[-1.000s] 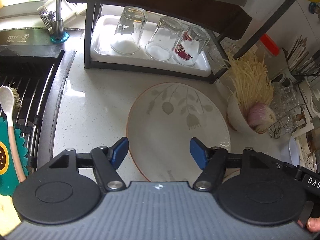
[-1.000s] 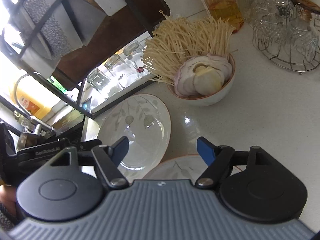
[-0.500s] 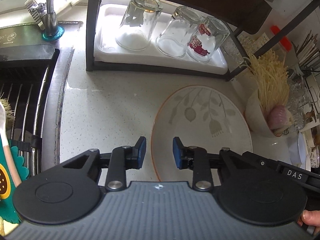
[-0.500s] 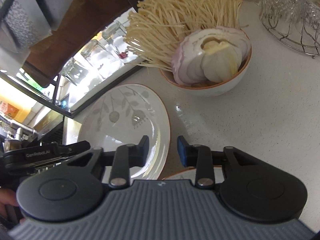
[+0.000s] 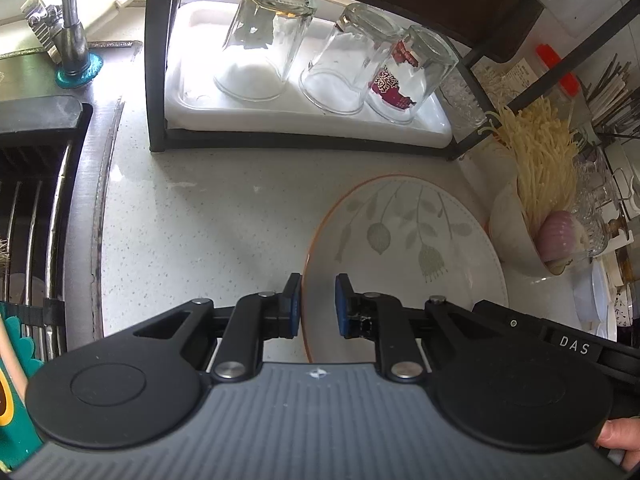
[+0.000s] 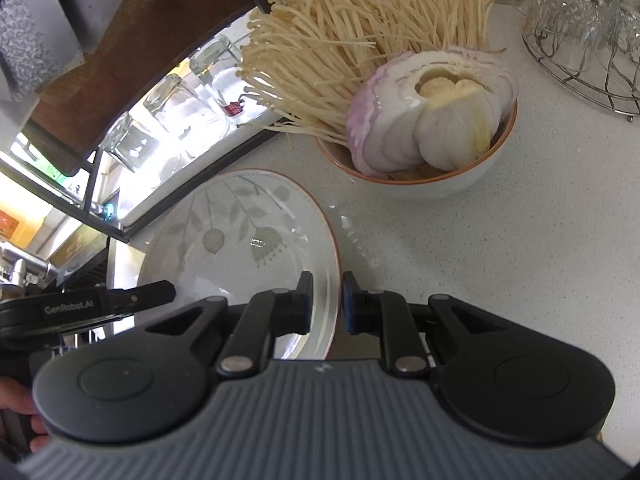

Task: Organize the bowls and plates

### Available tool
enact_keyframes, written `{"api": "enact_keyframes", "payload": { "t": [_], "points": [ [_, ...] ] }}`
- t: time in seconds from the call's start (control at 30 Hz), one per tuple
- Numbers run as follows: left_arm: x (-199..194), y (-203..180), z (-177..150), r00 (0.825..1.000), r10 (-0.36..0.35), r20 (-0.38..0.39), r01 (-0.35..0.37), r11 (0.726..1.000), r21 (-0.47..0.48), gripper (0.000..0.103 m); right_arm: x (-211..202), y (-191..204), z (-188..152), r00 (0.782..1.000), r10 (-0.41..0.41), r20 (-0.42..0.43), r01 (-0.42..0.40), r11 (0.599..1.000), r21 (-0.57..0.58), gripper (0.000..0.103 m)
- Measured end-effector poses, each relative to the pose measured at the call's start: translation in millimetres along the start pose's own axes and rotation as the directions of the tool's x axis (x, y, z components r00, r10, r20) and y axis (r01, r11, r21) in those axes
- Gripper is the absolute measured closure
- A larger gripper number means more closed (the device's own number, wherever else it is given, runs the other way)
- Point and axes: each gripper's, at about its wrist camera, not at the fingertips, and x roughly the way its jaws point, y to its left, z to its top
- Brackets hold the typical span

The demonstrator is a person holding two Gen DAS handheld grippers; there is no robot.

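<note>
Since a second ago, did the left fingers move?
Yes. The left gripper slid left from the plate middle to its left rim, fingers closing around it.

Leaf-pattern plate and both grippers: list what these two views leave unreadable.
- Plate, near edge: both views, hidden behind the gripper bodies.
- Left gripper, right gripper, closing astride the rim: contact unreadable.
- Bowl contents underneath: right view, covered by onion and mushrooms.
</note>
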Motion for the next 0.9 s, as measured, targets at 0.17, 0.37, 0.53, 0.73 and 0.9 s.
{"api": "enact_keyframes", "payload": {
  "t": [0.17, 0.37, 0.53, 0.73, 0.9],
  "points": [
    [6, 0, 3, 1.000, -0.002, -0.022, 0.003, 1.000, 0.023, 0.083, 5, 0, 0, 1.000, 0.004, -0.011, -0.004, 1.000, 0.004, 0.086],
    [13, -1, 6, 1.000, 0.001, -0.031, 0.001, 0.999, 0.041, 0.083, 6, -1, -2, 1.000, 0.012, 0.002, -0.012, 1.000, 0.029, 0.085],
    [13, 1, 4, 0.999, -0.012, -0.053, 0.014, 0.999, 0.040, 0.083, 5, -1, -2, 1.000, 0.005, 0.001, -0.005, 1.000, 0.016, 0.085],
    [8, 1, -1, 0.997, -0.009, -0.081, 0.014, 0.999, 0.053, 0.083, 2, 1, -2, 1.000, 0.008, -0.017, -0.008, 1.000, -0.009, 0.085],
    [-4, 2, -2, 0.998, -0.009, -0.061, 0.012, 0.999, 0.053, 0.083, -2, 4, 0, 1.000, 0.030, -0.007, -0.031, 0.999, -0.020, 0.085]
  ]
}}
